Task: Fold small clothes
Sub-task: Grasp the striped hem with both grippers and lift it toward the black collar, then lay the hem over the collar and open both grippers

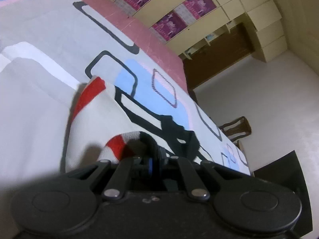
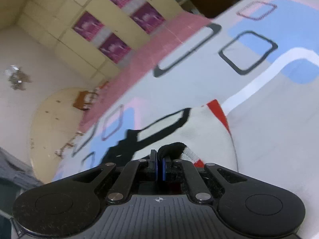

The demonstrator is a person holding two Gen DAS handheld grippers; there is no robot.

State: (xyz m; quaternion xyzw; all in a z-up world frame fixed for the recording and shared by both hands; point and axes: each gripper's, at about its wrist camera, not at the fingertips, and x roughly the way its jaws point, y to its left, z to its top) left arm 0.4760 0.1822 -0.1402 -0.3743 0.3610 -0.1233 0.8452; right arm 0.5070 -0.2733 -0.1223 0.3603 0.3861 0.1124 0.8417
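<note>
A small white knit garment (image 1: 99, 115) with red stripes and a black trim lies on the patterned bedsheet (image 1: 49, 29). My left gripper (image 1: 154, 159) is shut on the garment's red-striped, black-edged hem. In the right wrist view the same garment (image 2: 207, 131) lies ahead, with a red stripe at its far corner. My right gripper (image 2: 159, 165) is shut on its black-and-striped edge (image 2: 175, 148). Both grippers hold the garment's near edge just above the sheet. The fingertips are hidden in the fabric.
The sheet (image 2: 199, 75) is white with blue patches and black rounded rectangles, with a pink band (image 1: 139, 29) along its far edge. Cream cabinets with purple posters (image 1: 169, 25) stand behind. A wooden chair (image 1: 237, 129) stands past the bed's corner.
</note>
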